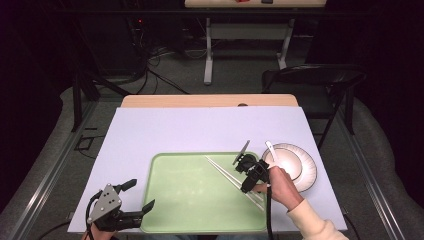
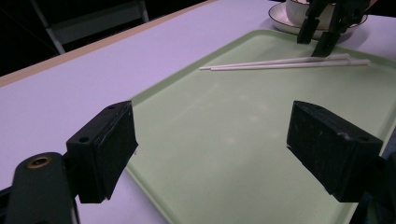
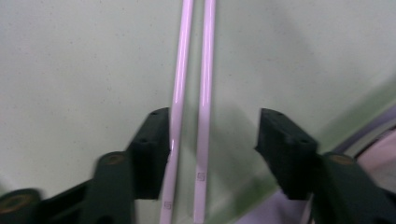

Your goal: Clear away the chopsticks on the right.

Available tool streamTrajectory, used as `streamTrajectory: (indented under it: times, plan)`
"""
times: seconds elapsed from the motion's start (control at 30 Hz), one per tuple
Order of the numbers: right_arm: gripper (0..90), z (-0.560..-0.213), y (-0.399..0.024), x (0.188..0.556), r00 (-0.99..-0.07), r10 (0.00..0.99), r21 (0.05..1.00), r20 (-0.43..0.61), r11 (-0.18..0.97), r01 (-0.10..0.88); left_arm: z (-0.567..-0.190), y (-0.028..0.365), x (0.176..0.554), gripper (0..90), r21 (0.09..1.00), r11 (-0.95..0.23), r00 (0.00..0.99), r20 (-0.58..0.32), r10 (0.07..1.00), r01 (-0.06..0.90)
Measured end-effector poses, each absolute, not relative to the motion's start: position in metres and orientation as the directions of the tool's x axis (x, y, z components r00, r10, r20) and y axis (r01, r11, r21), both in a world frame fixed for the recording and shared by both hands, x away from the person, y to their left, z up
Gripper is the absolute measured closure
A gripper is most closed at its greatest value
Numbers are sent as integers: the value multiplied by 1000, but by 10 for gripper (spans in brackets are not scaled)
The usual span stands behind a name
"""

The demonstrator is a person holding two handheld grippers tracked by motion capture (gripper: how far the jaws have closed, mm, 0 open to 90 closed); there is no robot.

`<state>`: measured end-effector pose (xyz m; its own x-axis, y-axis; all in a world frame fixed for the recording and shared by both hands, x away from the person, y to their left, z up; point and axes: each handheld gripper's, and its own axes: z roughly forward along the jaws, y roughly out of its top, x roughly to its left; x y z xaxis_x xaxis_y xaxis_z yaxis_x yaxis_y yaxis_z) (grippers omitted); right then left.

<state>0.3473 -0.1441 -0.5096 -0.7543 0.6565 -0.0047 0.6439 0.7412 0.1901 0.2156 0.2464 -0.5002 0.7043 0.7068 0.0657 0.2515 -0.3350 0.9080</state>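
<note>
White chopsticks (image 3: pixel 191 116) on green tray (image 1: pixel 190 200), right tongs (image 3: pixel 212 154) open around them

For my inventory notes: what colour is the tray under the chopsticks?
The tray is plain pale green, clearest in the left gripper view.

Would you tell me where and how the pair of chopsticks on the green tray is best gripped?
Grip the chopsticks near their marked ends from straight above, jaws across both. They lie flat and side by side on the tray, and the open right gripper already straddles them there.
</note>
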Motion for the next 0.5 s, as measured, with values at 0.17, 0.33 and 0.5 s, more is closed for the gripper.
streamTrajectory:
  times: [0.17,0.33,0.5]
  plan:
    - [185,-493,-151,337,-761,648,306,-39,733,608,-500,246,216,158,907,-339,707,67,704,252]
    - [106,-474,-160,321,-769,635,401,-75,725,560,-500,246,216,158,906,-340,708,67,703,252]
    - [22,-455,-173,301,-774,621,494,-126,716,494,-500,246,216,158,906,-339,706,66,705,254]
